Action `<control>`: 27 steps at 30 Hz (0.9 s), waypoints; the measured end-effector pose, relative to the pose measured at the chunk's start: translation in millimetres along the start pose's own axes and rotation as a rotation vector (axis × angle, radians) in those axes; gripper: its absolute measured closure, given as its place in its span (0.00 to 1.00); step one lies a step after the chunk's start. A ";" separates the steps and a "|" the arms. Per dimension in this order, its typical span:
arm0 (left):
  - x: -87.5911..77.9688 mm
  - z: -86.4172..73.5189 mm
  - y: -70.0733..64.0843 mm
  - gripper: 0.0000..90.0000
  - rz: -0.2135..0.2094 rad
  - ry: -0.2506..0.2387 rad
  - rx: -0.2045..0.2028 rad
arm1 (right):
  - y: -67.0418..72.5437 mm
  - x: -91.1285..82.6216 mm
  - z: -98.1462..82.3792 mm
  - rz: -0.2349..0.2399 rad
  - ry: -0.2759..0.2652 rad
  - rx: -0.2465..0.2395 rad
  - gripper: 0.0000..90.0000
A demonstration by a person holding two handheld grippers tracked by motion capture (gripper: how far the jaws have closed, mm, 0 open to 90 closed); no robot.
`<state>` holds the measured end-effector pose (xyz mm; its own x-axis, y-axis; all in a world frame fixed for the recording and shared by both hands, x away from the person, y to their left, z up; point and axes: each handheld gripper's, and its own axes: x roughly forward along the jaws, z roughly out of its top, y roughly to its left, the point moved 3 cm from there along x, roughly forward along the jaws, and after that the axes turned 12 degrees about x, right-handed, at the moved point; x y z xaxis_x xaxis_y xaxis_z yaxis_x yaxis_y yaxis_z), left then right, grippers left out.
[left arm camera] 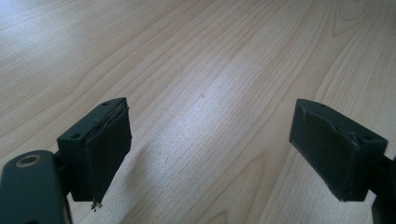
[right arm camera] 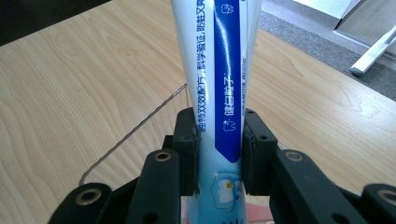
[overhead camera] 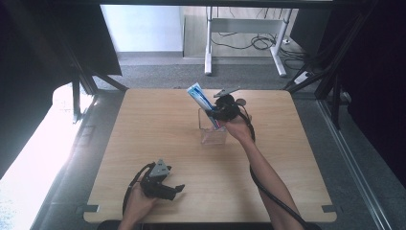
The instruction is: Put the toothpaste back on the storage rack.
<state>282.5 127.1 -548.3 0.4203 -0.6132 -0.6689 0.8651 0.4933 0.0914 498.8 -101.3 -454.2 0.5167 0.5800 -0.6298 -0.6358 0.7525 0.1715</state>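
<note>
Wooden table (overhead camera: 158, 129) mid-clear | right hand-held gripper (overhead camera: 221, 114) clamps toothpaste tube (overhead camera: 201, 99) | left hand-held gripper (overhead camera: 178, 190) released, near-edge

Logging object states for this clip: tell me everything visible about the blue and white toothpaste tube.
The blue and white toothpaste tube looks like soft glossy plastic, white with a blue stripe and printed characters. It leans tilted, its lower end inside the clear plastic box mid-table, its flat end up. The right gripper clamps its sides between both black pads.

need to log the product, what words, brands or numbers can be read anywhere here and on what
White and blue toothpaste tube, held in the right gripper: one line of Chinese characters in dark print on the white side, too small to read.
Same tube, blue stripe: white Chinese characters, too blurred to read.
Clear plastic holder, light wooden table: no text.
</note>
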 end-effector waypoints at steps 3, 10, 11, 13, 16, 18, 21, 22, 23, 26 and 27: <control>0.3 -0.2 0.1 0.15 -0.002 0.002 -0.001 | 0.9 0.6 -2.1 0.003 0.012 -0.005 0.79; 0.7 -0.3 0.2 0.15 -0.002 0.003 -0.001 | 3.8 4.2 -7.9 0.018 0.030 -0.015 0.79; 0.7 -0.4 0.3 0.15 -0.002 0.004 0.000 | 4.4 4.6 -8.6 0.019 0.035 -0.018 0.79; 0.8 -0.5 0.4 0.15 -0.002 0.005 -0.001 | 4.8 4.6 -9.3 0.022 0.032 -0.017 0.78; 1.1 -0.5 0.3 0.15 -0.002 0.005 -0.001 | 3.8 3.8 -9.8 0.030 0.036 -0.011 0.78; 1.3 -0.6 0.4 0.15 -0.003 0.007 0.001 | 3.5 2.9 -10.2 0.036 0.044 -0.005 0.78; 1.4 -0.6 0.3 0.15 -0.002 0.010 0.002 | 2.7 2.6 -11.2 0.042 0.056 -0.002 0.77; 1.5 -0.6 0.3 0.15 -0.003 0.010 0.003 | 2.4 2.6 -11.7 0.042 0.060 0.000 0.77; 1.6 -0.7 0.3 0.15 -0.003 0.011 0.003 | 2.3 2.8 -12.1 0.039 0.065 -0.003 0.77; 1.9 -0.8 0.2 0.15 -0.004 0.011 0.001 | 1.1 3.3 -15.0 0.039 0.079 -0.008 0.76; 2.0 -0.8 0.2 0.15 -0.005 0.012 0.002 | 0.8 3.7 -16.4 0.036 0.088 -0.007 0.76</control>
<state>283.3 126.4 -550.1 0.4129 -0.6079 -0.6782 0.8675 0.4893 0.0895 490.8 -103.7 -468.8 0.4409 0.5769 -0.6876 -0.6572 0.7293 0.1904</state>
